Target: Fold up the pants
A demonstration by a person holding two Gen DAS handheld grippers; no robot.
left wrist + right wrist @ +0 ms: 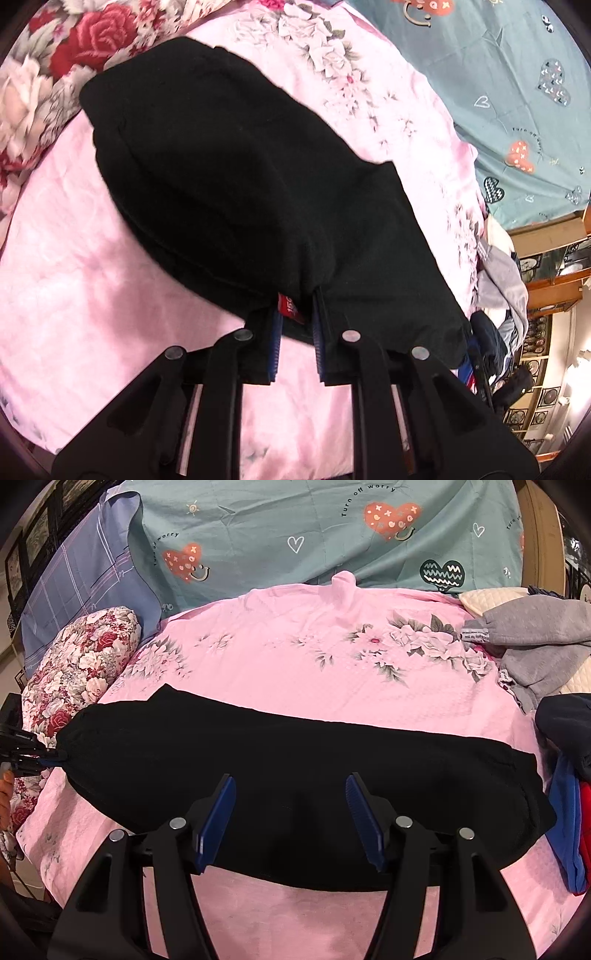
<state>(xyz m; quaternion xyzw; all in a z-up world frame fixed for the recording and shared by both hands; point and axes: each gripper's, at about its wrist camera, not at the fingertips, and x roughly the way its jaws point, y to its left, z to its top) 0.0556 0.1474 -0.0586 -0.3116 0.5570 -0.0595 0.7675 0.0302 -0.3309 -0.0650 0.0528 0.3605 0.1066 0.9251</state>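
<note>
On the pink bedspread (pixel 295 657) the black pants (pixel 295 775) lay stretched in a long band, already narrowed lengthwise as it seemed, one end at the floral pillow (pixel 85 664) and the other near the heap of clothes (pixel 535 642) at the right edge. The left gripper (pixel 297 321) had its jaws pinched tight on one end of the pants, cloth bunched between the blue pads beside a red label (pixel 290 306). In the right wrist view that same gripper (pixel 40 762) showed at the far left, biting the end by the pillow, most likely so that end could be carried over the rest for a crosswise fold. The right gripper (pixel 291 819) hung over the middle of the band near its front edge with jaws standing wide and nothing between them; the pads did not press the cloth. It was probably placed there to pin or mark the fold line, or to catch a second corner. Bunched cloth in the left grip could make the fold land unevenly.
</note>
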